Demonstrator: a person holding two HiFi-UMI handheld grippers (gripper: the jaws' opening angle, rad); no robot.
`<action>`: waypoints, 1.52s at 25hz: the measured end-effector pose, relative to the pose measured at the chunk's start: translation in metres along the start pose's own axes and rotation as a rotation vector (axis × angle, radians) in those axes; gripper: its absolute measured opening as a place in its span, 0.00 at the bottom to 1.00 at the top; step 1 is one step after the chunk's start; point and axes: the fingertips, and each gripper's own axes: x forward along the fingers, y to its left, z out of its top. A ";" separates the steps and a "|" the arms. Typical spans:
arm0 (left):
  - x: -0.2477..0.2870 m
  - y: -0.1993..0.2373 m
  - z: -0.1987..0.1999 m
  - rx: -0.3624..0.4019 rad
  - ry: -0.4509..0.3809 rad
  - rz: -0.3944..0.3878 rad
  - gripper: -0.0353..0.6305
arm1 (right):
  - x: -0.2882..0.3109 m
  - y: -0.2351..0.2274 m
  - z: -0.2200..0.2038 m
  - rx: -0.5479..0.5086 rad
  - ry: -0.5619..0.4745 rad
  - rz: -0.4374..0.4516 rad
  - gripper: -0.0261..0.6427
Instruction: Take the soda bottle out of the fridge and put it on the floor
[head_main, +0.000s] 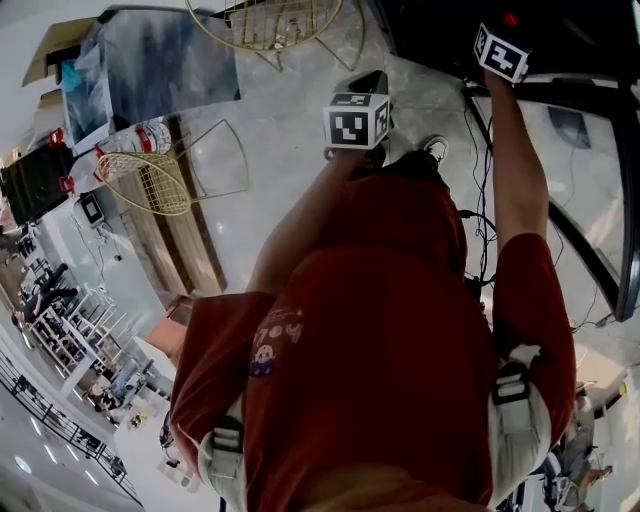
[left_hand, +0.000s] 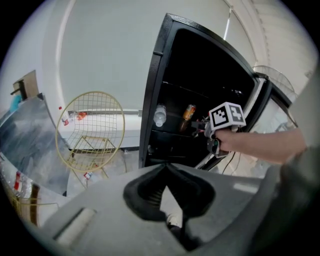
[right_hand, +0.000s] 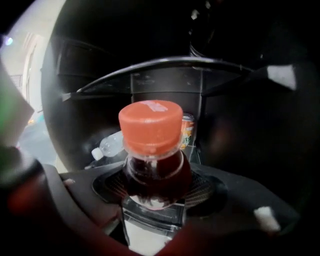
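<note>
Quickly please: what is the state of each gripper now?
The left gripper is closed and empty.
The right gripper is closed on the soda bottle.

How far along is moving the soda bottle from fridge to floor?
Done: the black fridge stands open and the right gripper is clamped on the orange-capped dark soda bottle. In hand: the bottle is at the fridge's mouth, a shelf behind it. Left: bringing it out, setting it on the pale floor.

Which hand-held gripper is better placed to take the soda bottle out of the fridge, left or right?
Right. The right hand-held gripper is closed on the soda bottle at the open fridge. The left hand-held gripper is shut, empty, and well back from the fridge.
</note>
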 end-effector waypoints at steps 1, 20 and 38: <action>-0.001 -0.001 0.000 0.000 -0.001 -0.005 0.05 | -0.004 0.002 -0.003 -0.013 0.006 0.001 0.50; -0.003 -0.004 -0.011 0.030 -0.002 -0.093 0.05 | -0.094 0.027 -0.058 -0.097 0.071 0.046 0.50; -0.021 -0.017 0.013 0.247 -0.100 -0.134 0.05 | -0.204 0.066 -0.077 0.017 0.108 0.117 0.50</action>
